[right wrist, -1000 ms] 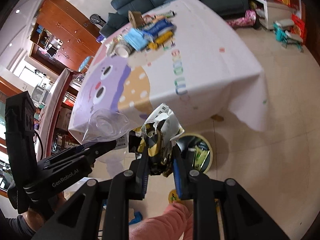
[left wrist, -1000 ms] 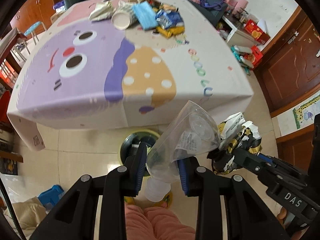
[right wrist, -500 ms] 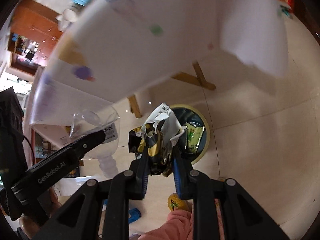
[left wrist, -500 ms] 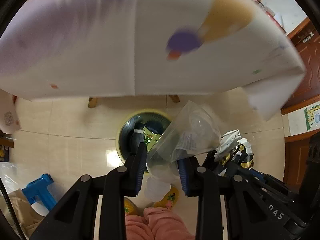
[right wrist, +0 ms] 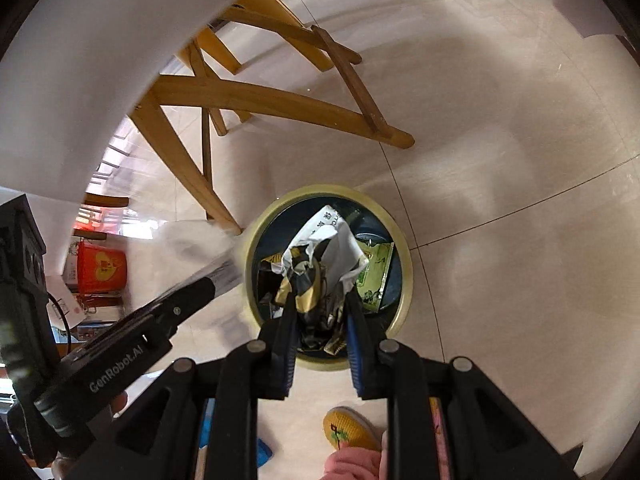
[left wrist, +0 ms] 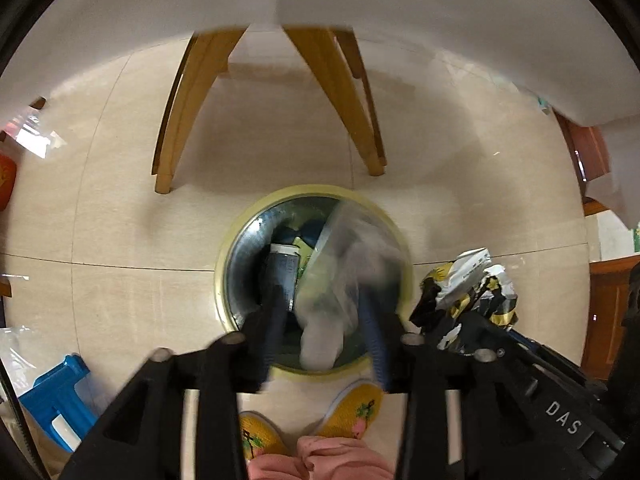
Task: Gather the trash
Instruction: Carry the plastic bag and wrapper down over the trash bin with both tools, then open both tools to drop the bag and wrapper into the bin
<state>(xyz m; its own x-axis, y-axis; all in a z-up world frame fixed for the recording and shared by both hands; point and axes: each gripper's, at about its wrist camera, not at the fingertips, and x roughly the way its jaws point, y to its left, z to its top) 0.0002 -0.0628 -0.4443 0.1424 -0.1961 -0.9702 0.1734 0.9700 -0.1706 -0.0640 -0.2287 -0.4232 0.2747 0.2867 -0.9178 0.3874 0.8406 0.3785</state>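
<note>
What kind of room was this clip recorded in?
Most likely a home living or dining room: tiled floor, a cloth-draped wooden-legged table, a round trash bin beside it, and yellow house slippers.

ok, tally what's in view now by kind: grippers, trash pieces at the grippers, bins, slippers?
Grippers: 2, left gripper and right gripper
Trash pieces: 2, clear plastic bottle and crumpled wrapper
Bins: 1, trash bin
Yellow slippers: 2
Total: 7
</note>
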